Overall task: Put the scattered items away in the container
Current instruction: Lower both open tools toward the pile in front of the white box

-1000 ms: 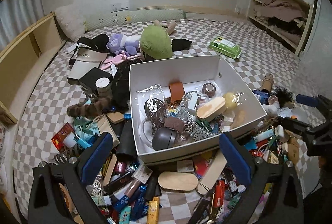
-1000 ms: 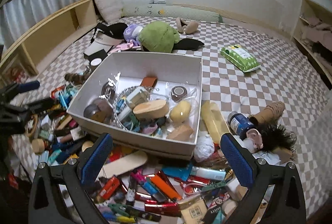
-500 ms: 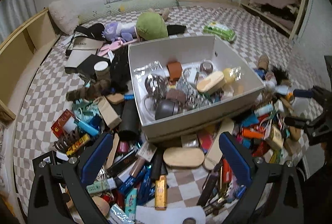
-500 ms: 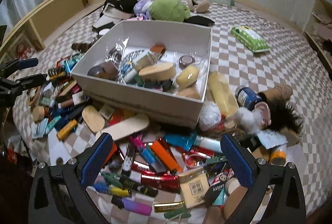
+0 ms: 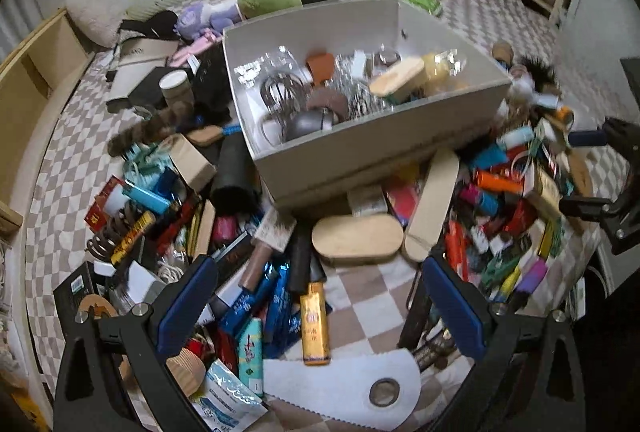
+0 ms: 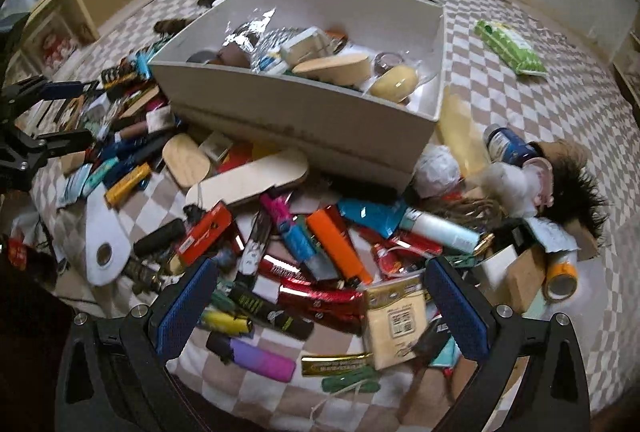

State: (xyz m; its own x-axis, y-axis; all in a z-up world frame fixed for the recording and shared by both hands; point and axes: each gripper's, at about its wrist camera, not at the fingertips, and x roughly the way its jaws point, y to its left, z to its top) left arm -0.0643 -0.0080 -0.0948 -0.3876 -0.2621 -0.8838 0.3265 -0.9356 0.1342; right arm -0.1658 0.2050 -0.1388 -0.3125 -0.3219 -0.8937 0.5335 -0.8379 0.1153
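Both the left gripper (image 5: 320,308) and the right gripper (image 6: 320,308) hang with jaws wide and empty over the clutter, seemingly to pick among it. The white box (image 6: 304,112), upper middle of both frames, sits on the checked bed (image 6: 520,104) partly filled. Lighters, tubes and wooden pieces (image 6: 248,180) lie heaped before it, lower in the frames.

No print can be read in either view. A cream packet (image 6: 396,320) at lower centre right of the right wrist view bears a QR-like code, and a yellow lighter (image 5: 315,324) at lower centre of the left view carries blurred markings.
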